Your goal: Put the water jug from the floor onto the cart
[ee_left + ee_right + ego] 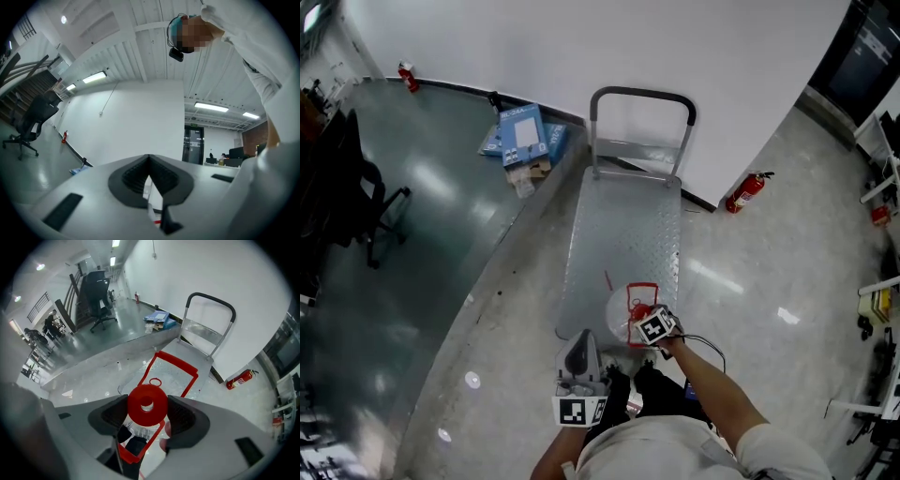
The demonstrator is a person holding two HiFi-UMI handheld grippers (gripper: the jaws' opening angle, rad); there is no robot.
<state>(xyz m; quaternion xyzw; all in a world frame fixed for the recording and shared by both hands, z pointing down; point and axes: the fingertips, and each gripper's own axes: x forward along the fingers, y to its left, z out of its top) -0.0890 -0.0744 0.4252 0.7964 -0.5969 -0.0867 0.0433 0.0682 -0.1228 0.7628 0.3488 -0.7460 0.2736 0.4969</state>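
Observation:
The clear water jug (622, 316) with its red carry frame (642, 292) is at the near end of the grey platform cart (623, 225); I cannot tell whether it rests there or hangs. My right gripper (643, 317) is shut on its red cap (147, 403), jaws on either side, with the red frame (176, 366) below and the cart (199, 336) beyond. The left gripper (579, 343) is by my body, left of the jug, pointing upward. Its jaws (149, 161) meet with nothing held.
The cart's push handle (642, 94) stands at its far end by the white wall. A red fire extinguisher (746, 191) lies right of the cart. Blue boxes (523, 136) sit on the raised glossy floor to the left, where an office chair (356, 187) stands.

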